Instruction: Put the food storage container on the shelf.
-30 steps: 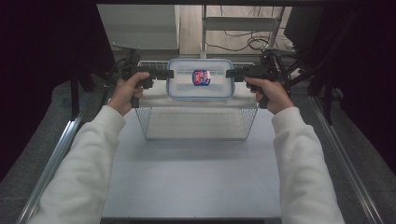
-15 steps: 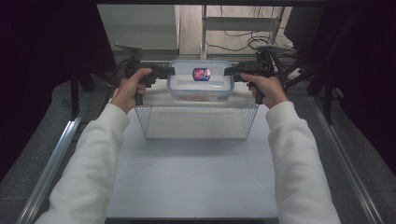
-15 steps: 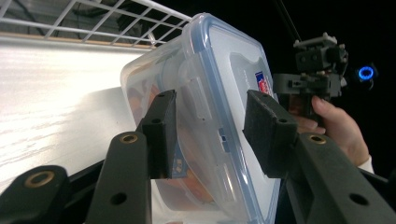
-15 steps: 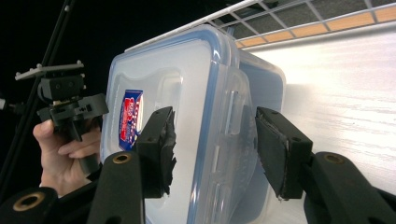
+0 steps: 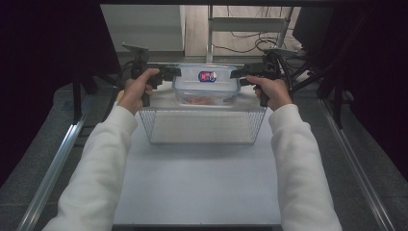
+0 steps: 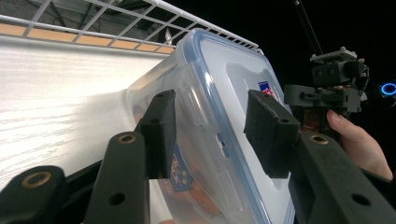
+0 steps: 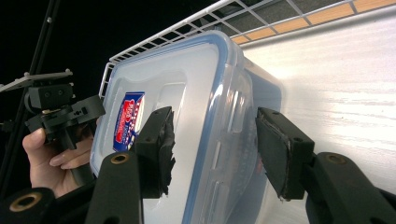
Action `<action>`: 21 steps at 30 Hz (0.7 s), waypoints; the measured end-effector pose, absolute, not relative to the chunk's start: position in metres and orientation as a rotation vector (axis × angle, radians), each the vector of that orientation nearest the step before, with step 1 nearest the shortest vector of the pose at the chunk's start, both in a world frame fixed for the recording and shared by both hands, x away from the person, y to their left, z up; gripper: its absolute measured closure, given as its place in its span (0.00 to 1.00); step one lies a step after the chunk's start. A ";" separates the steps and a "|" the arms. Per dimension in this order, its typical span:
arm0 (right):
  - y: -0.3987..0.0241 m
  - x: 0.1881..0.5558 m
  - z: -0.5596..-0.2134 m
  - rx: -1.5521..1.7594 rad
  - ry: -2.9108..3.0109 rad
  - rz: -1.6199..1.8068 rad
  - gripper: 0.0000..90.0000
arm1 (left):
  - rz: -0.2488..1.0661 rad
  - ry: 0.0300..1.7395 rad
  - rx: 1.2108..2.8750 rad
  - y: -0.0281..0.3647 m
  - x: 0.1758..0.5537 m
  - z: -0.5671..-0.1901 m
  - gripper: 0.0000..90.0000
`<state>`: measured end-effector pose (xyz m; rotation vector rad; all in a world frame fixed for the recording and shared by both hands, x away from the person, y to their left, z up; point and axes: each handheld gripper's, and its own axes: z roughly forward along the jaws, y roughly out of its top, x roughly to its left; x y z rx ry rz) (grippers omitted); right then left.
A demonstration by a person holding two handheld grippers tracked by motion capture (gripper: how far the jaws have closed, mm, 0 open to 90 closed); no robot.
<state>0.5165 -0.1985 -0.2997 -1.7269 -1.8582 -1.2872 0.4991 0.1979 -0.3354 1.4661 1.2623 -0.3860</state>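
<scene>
High view down over the table [image 5: 202, 192]; both gripper views close on the shared lidded container [image 6: 224, 93].

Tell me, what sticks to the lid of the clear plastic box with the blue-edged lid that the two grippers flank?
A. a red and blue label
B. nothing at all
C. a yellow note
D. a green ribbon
A: a red and blue label sits on the lid of the clear plastic box, which is above the wire basket.
</scene>
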 end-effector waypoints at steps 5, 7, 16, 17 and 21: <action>-0.198 0.516 -0.299 -1.732 -1.862 -1.295 0.52 | -0.380 1.251 1.467 0.198 0.499 -0.336 0.60; -0.197 0.516 -0.299 -1.736 -1.868 -1.301 0.50 | -0.362 1.243 1.464 0.198 0.498 -0.336 0.60; -0.198 0.504 -0.287 -1.733 -1.900 -1.483 0.38 | -0.185 1.183 1.430 0.207 0.485 -0.322 0.43; -0.198 0.504 -0.287 -1.733 -1.900 -1.483 0.38 | -0.166 1.174 1.438 0.209 0.484 -0.320 0.43; -0.202 0.492 -0.274 -1.692 -2.083 -1.552 0.37 | -0.106 1.110 1.441 0.213 0.473 -0.310 0.41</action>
